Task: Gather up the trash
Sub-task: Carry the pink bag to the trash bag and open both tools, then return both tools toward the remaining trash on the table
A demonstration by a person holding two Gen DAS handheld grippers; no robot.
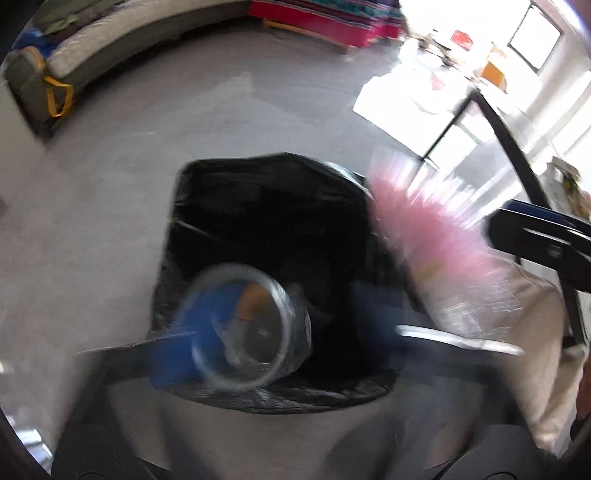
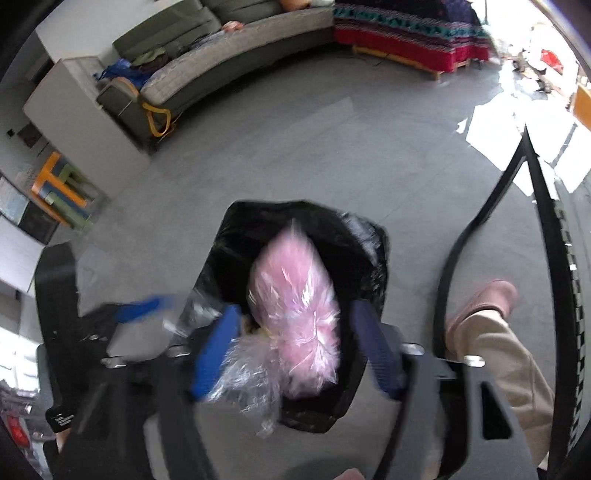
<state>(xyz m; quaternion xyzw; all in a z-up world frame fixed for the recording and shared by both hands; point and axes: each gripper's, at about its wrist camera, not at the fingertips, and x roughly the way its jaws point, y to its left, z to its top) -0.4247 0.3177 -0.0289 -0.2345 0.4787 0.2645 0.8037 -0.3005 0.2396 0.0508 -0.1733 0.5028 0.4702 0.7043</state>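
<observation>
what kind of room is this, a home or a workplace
Most likely a home living room: a long grey sofa curves along the far wall, a bright striped blanket covers furniture beside it, and a bin lined with a black bag stands on the grey floor.

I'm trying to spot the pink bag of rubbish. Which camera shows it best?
The right wrist view: the pink bag sits mid-frame over the black bin liner, between the right gripper fingers. The left wrist view catches it only as a blurred pink smear at the bin's right side.
</observation>
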